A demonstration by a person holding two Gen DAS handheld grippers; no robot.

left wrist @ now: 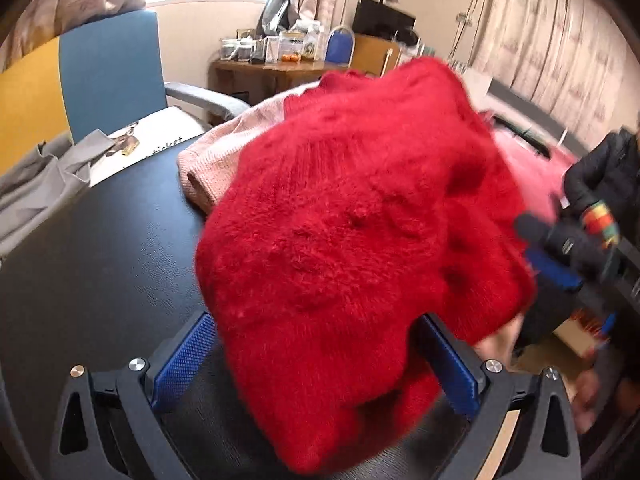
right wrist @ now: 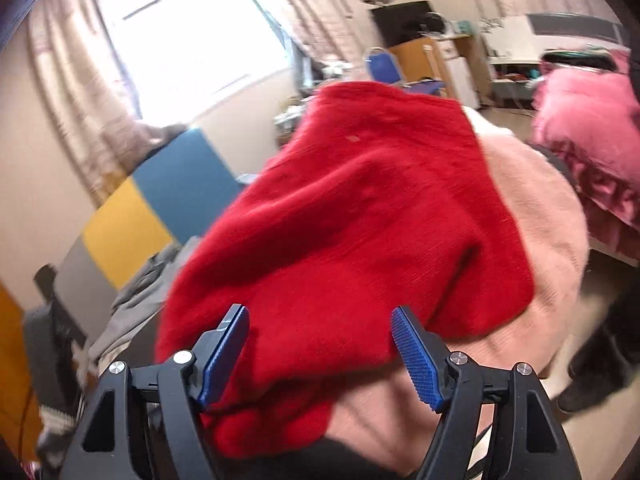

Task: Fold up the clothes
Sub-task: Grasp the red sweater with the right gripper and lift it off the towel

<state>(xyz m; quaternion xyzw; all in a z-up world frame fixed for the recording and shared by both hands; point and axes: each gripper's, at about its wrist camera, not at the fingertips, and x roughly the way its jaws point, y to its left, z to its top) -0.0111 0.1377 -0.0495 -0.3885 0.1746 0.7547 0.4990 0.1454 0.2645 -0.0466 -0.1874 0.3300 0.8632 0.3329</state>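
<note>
A fuzzy red sweater (left wrist: pixel 352 216) lies bunched on top of a pale pink sweater (left wrist: pixel 224 160) on the black table (left wrist: pixel 100 272). My left gripper (left wrist: pixel 316 356) is open, its blue pads (left wrist: pixel 184 360) standing on either side of the red sweater's near edge. The right gripper shows at the right of the left wrist view (left wrist: pixel 560 256), held by a black-gloved hand. In the right wrist view the red sweater (right wrist: pixel 360 220) covers the pink one (right wrist: pixel 540 220). My right gripper (right wrist: pixel 320 344) is open, with the red fabric lying between its pads.
A grey garment (left wrist: pixel 44 184) and white papers (left wrist: pixel 152 136) lie at the table's left. A blue and yellow chair (left wrist: pixel 108 76) stands behind. A pink garment (right wrist: pixel 592 128) lies at the right. A wooden desk with jars (left wrist: pixel 276 64) stands further back.
</note>
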